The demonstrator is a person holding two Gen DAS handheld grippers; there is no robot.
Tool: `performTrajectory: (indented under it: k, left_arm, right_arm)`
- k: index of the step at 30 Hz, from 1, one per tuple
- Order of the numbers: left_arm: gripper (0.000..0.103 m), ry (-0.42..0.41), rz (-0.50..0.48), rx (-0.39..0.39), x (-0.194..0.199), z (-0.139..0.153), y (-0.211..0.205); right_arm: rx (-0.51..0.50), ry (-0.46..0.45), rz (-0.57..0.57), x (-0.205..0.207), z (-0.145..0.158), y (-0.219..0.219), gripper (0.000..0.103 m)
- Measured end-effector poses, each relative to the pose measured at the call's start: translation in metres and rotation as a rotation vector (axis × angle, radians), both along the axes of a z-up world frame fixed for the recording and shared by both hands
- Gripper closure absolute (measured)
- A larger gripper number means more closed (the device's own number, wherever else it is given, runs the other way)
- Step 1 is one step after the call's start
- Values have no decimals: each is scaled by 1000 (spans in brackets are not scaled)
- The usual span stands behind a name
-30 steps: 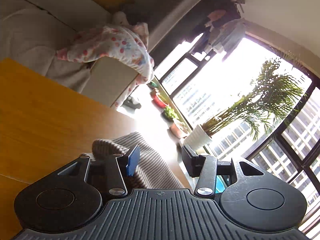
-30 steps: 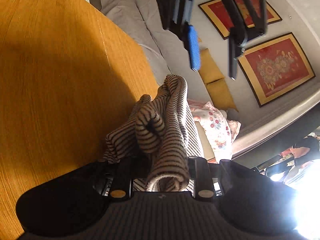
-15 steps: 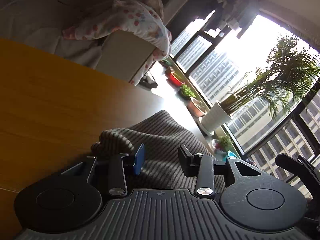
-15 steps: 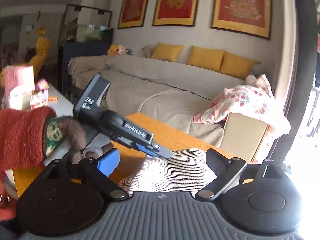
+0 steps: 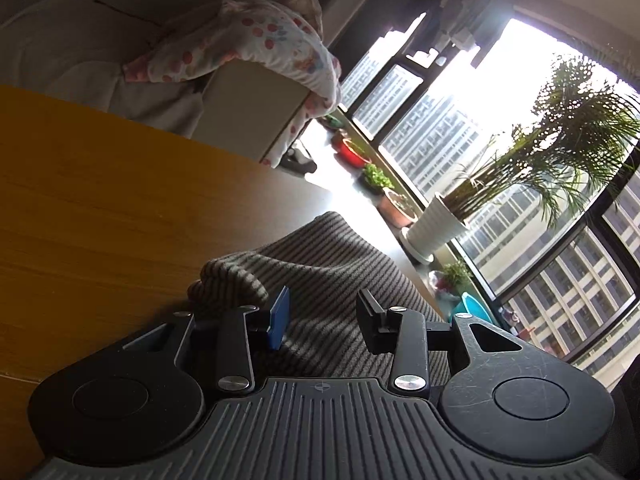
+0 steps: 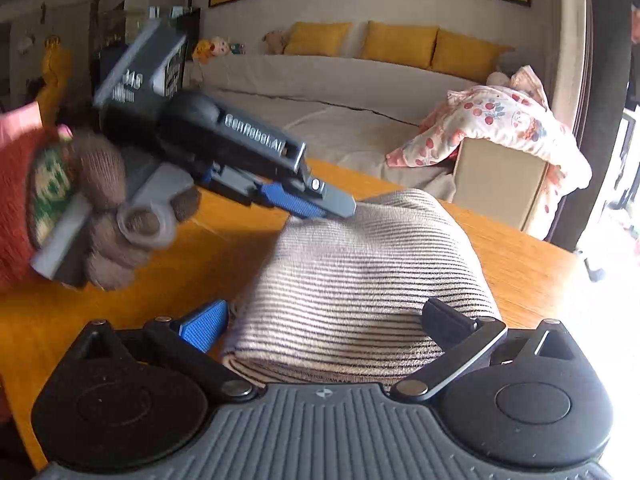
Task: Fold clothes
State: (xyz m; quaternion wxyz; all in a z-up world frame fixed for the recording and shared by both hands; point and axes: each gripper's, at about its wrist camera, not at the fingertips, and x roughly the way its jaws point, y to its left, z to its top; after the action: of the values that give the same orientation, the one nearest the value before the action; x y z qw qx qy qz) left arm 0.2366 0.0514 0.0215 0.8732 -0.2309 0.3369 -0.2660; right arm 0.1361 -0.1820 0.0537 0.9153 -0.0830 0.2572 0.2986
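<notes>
A beige sweater with thin dark stripes [image 6: 360, 272] lies folded in a bundle on the orange wooden table [image 6: 240, 252]. My right gripper [image 6: 326, 324] is wide open at its near edge, one finger on either side and neither pressing the cloth. My left gripper [image 6: 324, 206], held by a gloved hand [image 6: 108, 208], points down at the bundle's far left corner. In the left wrist view the left gripper [image 5: 324, 316] is open just above the striped sweater [image 5: 320, 248], with nothing between its fingers.
Behind the table stands a grey sofa [image 6: 320, 92] with yellow cushions, and a floral blanket [image 6: 504, 120] hangs over its arm. To the right are tall windows with a potted palm [image 5: 440, 228] and small plant pots. The table's right edge [image 6: 560, 252] lies close to the sweater.
One second ago my right gripper was shut on the bunched, lifted sweater. It has let go and opened wide, and the sweater now lies folded on the table. My left gripper came down to it.
</notes>
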Motion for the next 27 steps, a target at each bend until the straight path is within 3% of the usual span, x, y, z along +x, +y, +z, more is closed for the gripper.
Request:
performTrajectory:
  k: [5, 8, 12, 13, 16, 21, 23, 25, 27]
  left_arm:
    - [62, -1, 1, -1, -1, 0, 0]
    - [62, -1, 1, 0, -2, 1, -1]
    - [62, 1, -5, -1, 0, 0, 0]
    - [62, 2, -8, 0, 1, 0, 1]
    - [62, 11, 3, -8, 7, 0, 5]
    - [61, 29, 29, -23, 16, 2, 14]
    - [50, 15, 41, -4, 7, 11, 16]
    - [21, -8, 46, 34, -9, 23, 15]
    - [8, -10, 49, 75, -23, 30, 13]
  right_arm:
    - [224, 63, -137, 23, 23, -57, 0]
    - [294, 191, -244, 52, 2, -85, 0]
    - [293, 234, -233, 45, -11, -77, 5]
    - [291, 238, -225, 41, -13, -73, 17]
    - [282, 248, -200, 30, -19, -62, 25]
    - [168, 261, -189, 13, -22, -31, 27]
    - [141, 247, -202, 11, -23, -26, 26]
    - [141, 246, -208, 10, -23, -25, 25]
    - [127, 238, -212, 9, -23, -23, 25]
